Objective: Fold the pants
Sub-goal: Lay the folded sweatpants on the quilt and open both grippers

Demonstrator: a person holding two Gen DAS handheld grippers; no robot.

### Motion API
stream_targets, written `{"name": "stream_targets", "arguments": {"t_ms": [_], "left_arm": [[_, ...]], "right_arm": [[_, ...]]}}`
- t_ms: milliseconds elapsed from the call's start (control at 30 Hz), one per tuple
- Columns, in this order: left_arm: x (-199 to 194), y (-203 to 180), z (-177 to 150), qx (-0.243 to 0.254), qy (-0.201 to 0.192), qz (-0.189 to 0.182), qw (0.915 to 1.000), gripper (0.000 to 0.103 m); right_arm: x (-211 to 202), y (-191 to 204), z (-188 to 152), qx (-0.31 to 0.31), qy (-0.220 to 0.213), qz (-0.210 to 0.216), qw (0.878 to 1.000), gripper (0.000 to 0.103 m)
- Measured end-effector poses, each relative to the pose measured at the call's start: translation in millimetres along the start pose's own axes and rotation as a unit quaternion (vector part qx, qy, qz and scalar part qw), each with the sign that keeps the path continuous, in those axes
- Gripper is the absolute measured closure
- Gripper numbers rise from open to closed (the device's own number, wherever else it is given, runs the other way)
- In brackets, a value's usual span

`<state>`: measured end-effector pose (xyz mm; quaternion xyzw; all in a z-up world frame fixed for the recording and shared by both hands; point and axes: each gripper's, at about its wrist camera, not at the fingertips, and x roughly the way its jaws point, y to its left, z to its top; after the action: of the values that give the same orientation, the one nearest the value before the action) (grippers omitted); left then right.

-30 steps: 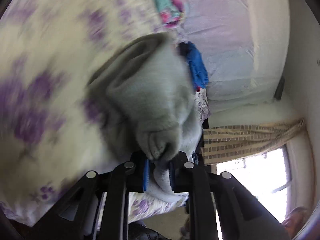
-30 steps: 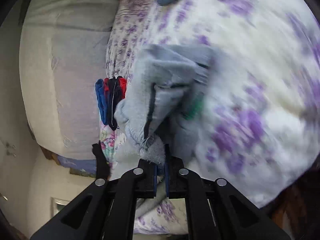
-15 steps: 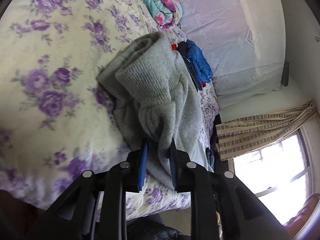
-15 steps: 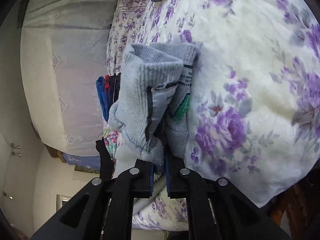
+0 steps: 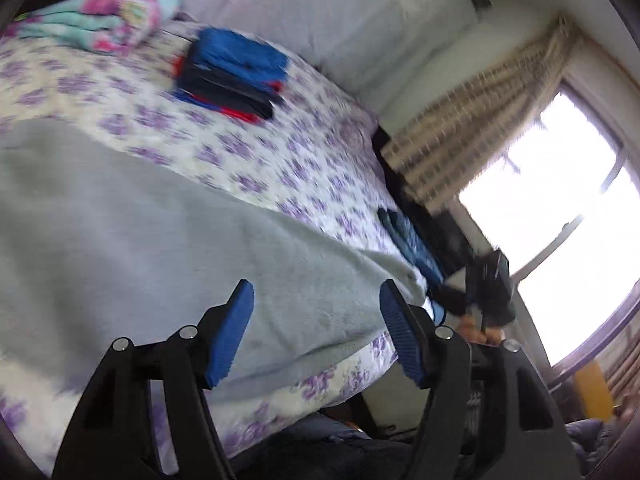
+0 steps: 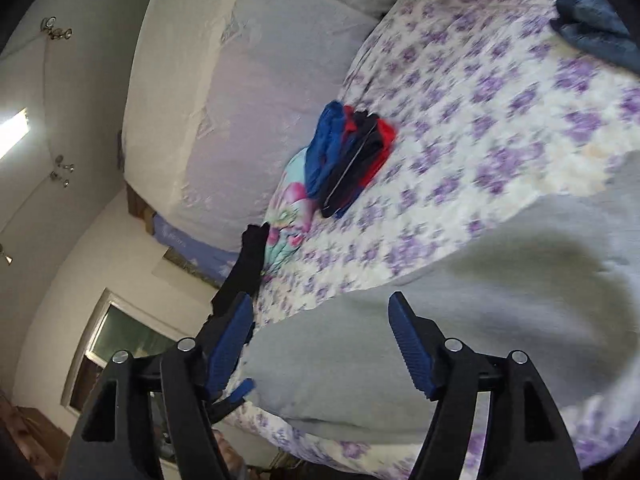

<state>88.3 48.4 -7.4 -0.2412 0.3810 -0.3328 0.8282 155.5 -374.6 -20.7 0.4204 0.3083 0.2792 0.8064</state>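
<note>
- Two grippers, both with fingers spread wide apart and holding nothing: left gripper [image 5: 316, 332] and right gripper [image 6: 320, 344], each hovering over the near edge of the bed.
- Blue ribbed pads line the fingers [image 5: 232, 332] of the left gripper; the same pads show on the right gripper's fingers [image 6: 410, 346].
- Grey pants [image 5: 168, 248] lie spread flat on the bedspread directly ahead of the left gripper, filling that view from 9 o'clock to the centre; in the right wrist view the same grey pants [image 6: 460, 300] fill the area from the centre to 3 o'clock. Neither gripper visibly touches the cloth.
- Floral bedspread [image 5: 304, 168], white with purple flowers, carries the pants and shows beyond them toward 12 o'clock in both views [image 6: 480, 92].
- Stack of folded clothes [image 5: 232, 76], blue, black and red, rests on the bedspread well beyond the pants at 11 o'clock in the left view, at 12 o'clock in the right view [image 6: 348, 160].
- Turquoise and pink blanket [image 5: 92, 20] lies just beyond the stack at 10 o'clock in the left view.
- Dark blue garment [image 6: 596, 24] lies at the far side of the bed at 1 o'clock in the right view.
- Pale headboard [image 6: 240, 100] stands behind the bed.
- Striped curtain [image 5: 472, 128] and bright window [image 5: 560, 208] appear at 2 o'clock in the left view.
</note>
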Motion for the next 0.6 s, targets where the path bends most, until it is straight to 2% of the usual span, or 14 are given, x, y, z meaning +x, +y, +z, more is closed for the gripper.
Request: {"name": "stream_targets", "arguments": {"t_ms": [67, 133, 167, 200, 233, 267, 300, 333, 400, 467, 533, 600], "left_arm": [[36, -2, -6, 0.005, 0.03, 0.012, 0.9995, 0.04], [59, 10, -15, -0.015, 0.057, 0.017, 0.9981, 0.04], [65, 20, -26, -0.032, 0.069, 0.018, 0.997, 0.04], [66, 29, -37, -0.038, 0.074, 0.024, 0.9962, 0.044], [66, 30, -46, -0.036, 0.074, 0.027, 0.9962, 0.049], [63, 34, -55, -0.027, 0.069, 0.029, 0.9968, 0.057], [55, 35, -65, -0.016, 0.064, 0.03, 0.9973, 0.06], [49, 36, -72, -0.011, 0.062, 0.028, 0.9976, 0.06], [36, 40, -78, -0.016, 0.055, 0.017, 0.9982, 0.06], [32, 47, -79, -0.043, 0.057, 0.004, 0.9975, 0.06], [27, 51, -75, -0.07, 0.055, -0.011, 0.9959, 0.06], [28, 40, -65, -0.06, 0.049, -0.023, 0.9967, 0.055]], "right_arm": [[45, -3, 0, 0.028, 0.033, 0.023, 0.999, 0.03], [78, -14, -4, 0.059, 0.063, 0.025, 0.996, 0.03], [90, -21, -9, 0.072, 0.074, 0.022, 0.994, 0.03], [97, -28, -16, 0.083, 0.081, 0.006, 0.993, 0.03], [101, -40, -23, 0.098, 0.085, -0.003, 0.992, 0.03], [101, -50, -29, 0.108, 0.087, 0.006, 0.99, 0.033], [95, -58, -34, 0.106, 0.083, 0.019, 0.991, 0.046], [90, -62, -37, 0.105, 0.084, 0.025, 0.991, 0.054], [77, -66, -39, 0.121, 0.09, 0.028, 0.988, 0.055], [64, -52, -32, 0.102, 0.084, 0.01, 0.991, 0.042], [56, -25, -15, 0.046, 0.07, 0.01, 0.996, 0.033], [62, -12, 3, 0.026, 0.073, 0.013, 0.997, 0.025]]}}
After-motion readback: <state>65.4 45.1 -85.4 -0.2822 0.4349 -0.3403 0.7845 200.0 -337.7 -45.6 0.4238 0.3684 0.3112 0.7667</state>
